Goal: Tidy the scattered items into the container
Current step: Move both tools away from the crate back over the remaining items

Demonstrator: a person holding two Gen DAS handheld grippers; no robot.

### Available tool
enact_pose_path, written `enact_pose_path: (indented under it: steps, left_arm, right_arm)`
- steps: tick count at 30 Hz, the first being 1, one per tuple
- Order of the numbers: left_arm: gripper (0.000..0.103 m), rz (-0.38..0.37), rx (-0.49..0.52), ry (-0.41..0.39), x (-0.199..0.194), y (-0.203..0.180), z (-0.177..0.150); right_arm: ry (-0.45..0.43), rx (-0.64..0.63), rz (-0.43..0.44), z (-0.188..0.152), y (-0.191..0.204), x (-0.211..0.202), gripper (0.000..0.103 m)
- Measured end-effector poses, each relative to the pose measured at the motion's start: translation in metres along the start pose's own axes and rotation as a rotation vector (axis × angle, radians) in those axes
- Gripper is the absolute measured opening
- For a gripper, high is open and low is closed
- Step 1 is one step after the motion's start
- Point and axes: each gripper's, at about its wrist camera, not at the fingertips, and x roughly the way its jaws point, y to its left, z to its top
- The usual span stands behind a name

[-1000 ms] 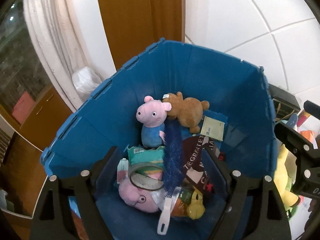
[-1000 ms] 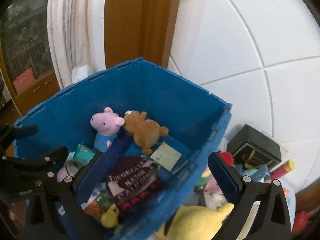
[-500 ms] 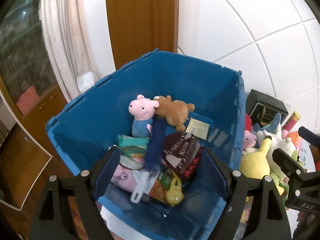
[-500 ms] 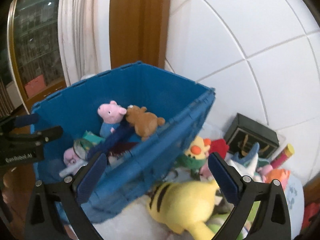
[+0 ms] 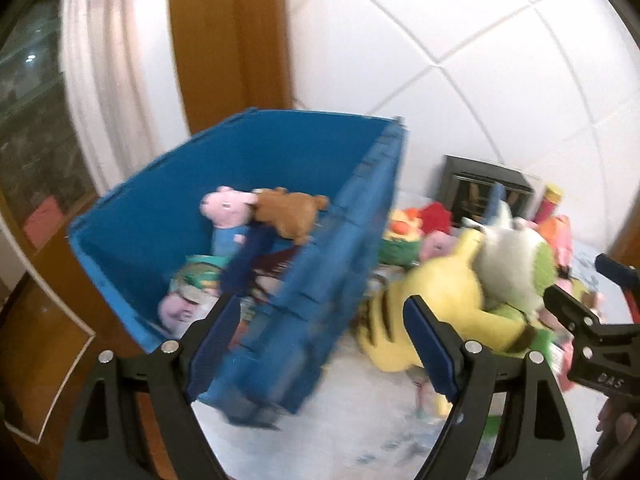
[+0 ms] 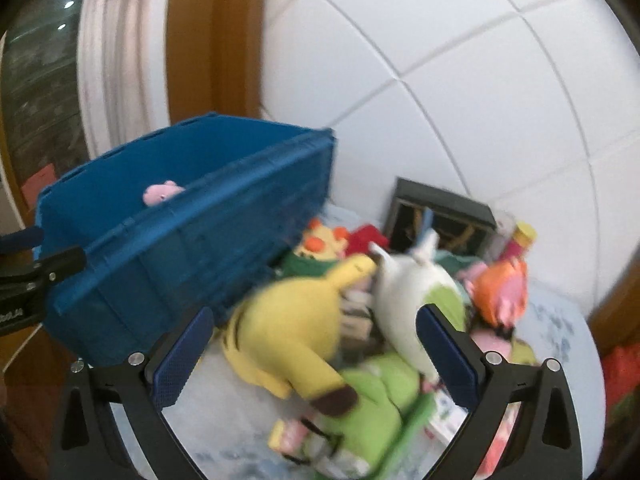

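Observation:
The blue crate [image 5: 304,280] stands on the left and holds a pink pig plush [image 5: 226,208], a brown bear [image 5: 288,212] and other items. My left gripper [image 5: 320,344] is open, and the crate's near corner shows between its fingers. To the crate's right lies a pile of scattered toys: a yellow striped plush [image 6: 296,320], a white and green plush [image 6: 412,292], a green plush [image 6: 372,396] and an orange and pink toy [image 6: 500,292]. My right gripper [image 6: 316,360] hovers open above the yellow plush, holding nothing. Both views are motion-blurred.
A black box [image 6: 440,216] and a yellow-capped tube [image 6: 520,240] stand against the white tiled wall [image 6: 440,80] behind the pile. A wooden door frame [image 5: 228,40] and a white curtain [image 5: 116,80] rise behind the crate. The toys lie on a pale patterned cloth [image 6: 240,420].
Both views have swung right, from looking down into the crate to its right side and the toy pile. Both grippers stayed open and empty.

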Motion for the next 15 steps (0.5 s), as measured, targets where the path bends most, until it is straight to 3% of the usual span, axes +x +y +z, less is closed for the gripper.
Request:
enact_pose_path:
  steps: [5, 9, 15]
  left_arm:
    - [0.084, -0.066, 0.062, 0.016, 0.012, -0.034, -0.021]
    - [0.084, -0.115, 0.098, 0.049, 0.028, -0.056, -0.037]
    - [0.084, -0.197, 0.188, 0.087, 0.044, -0.099, -0.066]
  right_arm:
    - [0.008, 0.099, -0.064, -0.030, -0.040, -0.013, 0.103]
    - [0.045, 0.172, -0.105, -0.059, -0.068, -0.018, 0.103]
    - [0.136, 0.280, -0.233, -0.111, -0.113, -0.023, 0.103]
